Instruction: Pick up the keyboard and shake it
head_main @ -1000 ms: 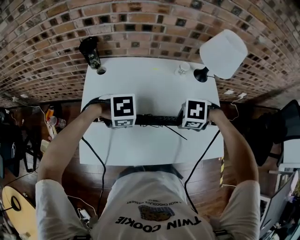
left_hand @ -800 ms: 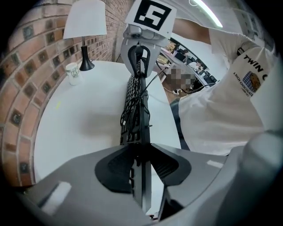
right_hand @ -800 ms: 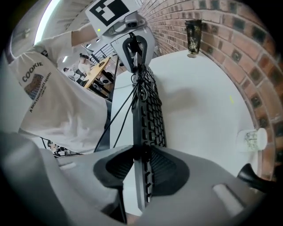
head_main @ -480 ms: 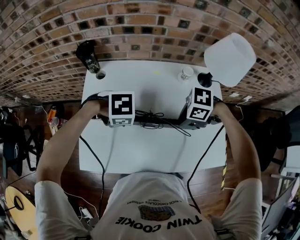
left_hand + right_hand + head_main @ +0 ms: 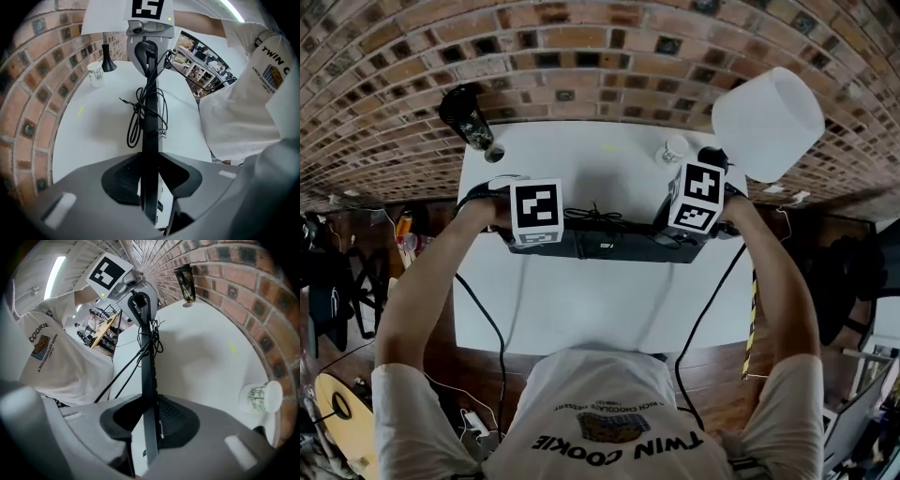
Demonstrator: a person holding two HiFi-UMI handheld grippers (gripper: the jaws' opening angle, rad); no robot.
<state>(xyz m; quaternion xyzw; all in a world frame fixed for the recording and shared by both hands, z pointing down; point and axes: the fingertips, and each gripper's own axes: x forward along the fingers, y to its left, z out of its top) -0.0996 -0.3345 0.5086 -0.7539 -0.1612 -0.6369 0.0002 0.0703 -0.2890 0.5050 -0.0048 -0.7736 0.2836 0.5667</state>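
Person [image 5: 600, 403]: stands at the near edge of the table with both arms stretched forward, one gripper in each hand.
Left gripper [image 5: 150, 174]: clenched on the left end of the keyboard [image 5: 609, 246], with the thin black slab edge-on between the pads. The jaws have just been closing on it.
Right gripper [image 5: 149, 420]: gripping the right end the same way. Its jaws have also just been tightening on the slab.
Keyboard: looks to be carried clear of the white table [image 5: 581, 309], spanning the two grippers and tipped up on its long edge over the table's far half.
Cable [image 5: 139, 117]: a loose black tangle hanging at the keyboard's middle, tied to nothing I can see.
Paper cup [image 5: 675, 148]: upright near the far edge, close behind the right gripper.
Lamp [image 5: 767, 122]: big white shade over the far right corner, with its dark base just beside the cup.
Dark tumbler [image 5: 465, 117]: far left corner, well apart from the grippers.
Risk, grip: only narrow pads pinch a thin edge, so a hard shake could twist the keyboard out of one claw.
Risk, cable: I'd expect the swinging loops to whip about and snag a gripper.
Risk, cup: a wide swing on the right could knock the cup or the lamp.
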